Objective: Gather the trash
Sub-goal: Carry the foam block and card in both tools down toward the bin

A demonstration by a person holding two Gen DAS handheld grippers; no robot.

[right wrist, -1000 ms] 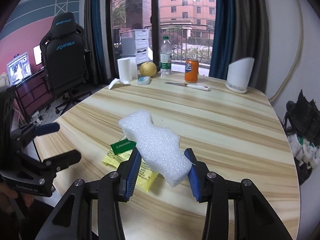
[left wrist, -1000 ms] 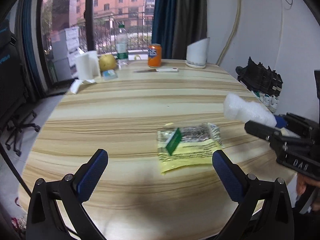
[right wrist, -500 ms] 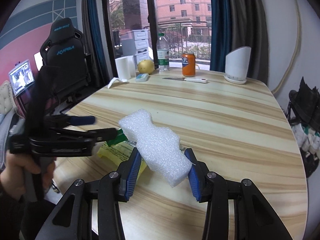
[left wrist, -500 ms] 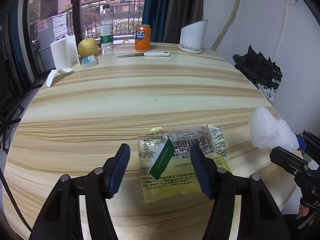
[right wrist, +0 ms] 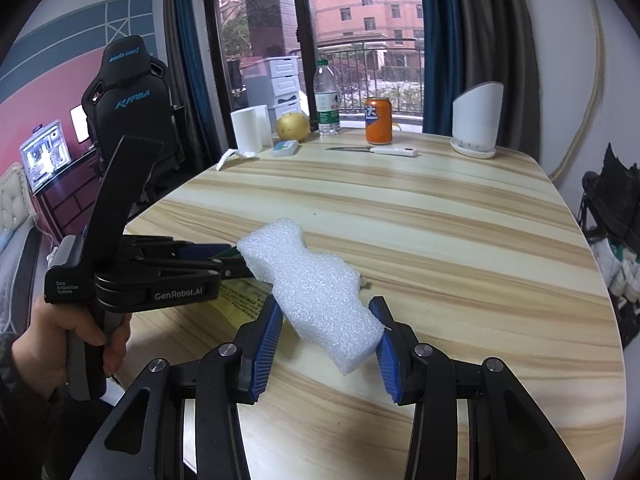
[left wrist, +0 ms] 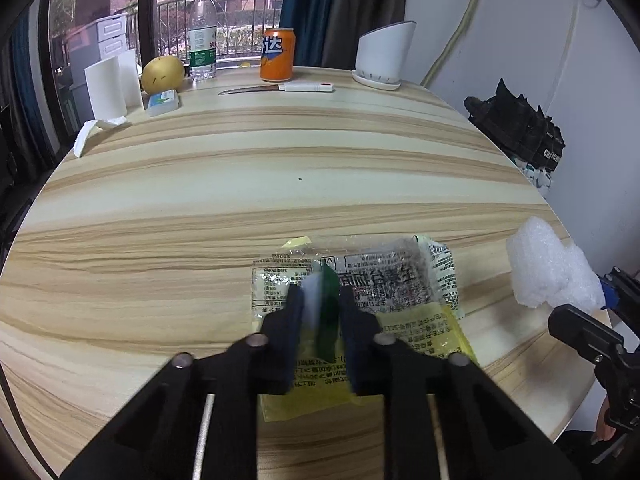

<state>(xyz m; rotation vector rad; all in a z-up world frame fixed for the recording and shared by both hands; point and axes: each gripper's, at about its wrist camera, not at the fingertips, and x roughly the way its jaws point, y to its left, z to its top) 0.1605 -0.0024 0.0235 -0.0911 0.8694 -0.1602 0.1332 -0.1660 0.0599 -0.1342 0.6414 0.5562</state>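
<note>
At the far left of the desk (left wrist: 168, 184) a crumpled tissue (left wrist: 94, 132) lies by the edge, with a white paper roll (left wrist: 108, 88) behind it, then a small blue and white pack (left wrist: 162, 102), a yellow fruit (left wrist: 162, 74) and a clear water bottle (left wrist: 203, 36). Further right stand an orange soda can (left wrist: 277, 55) and a white slanted container (left wrist: 383, 56) on its dish, with a white-handled knife (left wrist: 280, 88) lying flat in front of the can. Near the front edge, the left gripper (left wrist: 320, 312) points down at a yellow and clear wrapper (left wrist: 400, 296) lying flat on the desk; its jaws have just been closing and now stand nearly together on a small green and white card (left wrist: 322, 304) that stands up from the wrapper, though motion blur hides whether the pads press it. In the right wrist view a hand (right wrist: 52, 340) holds that gripper by its grip, and its tip is hidden behind the foam. The right gripper (right wrist: 328, 332) is clamped on a white foam block (right wrist: 316, 288), which juts forward above the desk, 1 blue pad against each side. In the left wrist view the same foam shows at the right edge of the desk, just right of the wrapper. A black gaming chair (right wrist: 128, 92) stands beyond the desk at the left, and dark shoes (left wrist: 516, 128) sit by the wall at the right.
</note>
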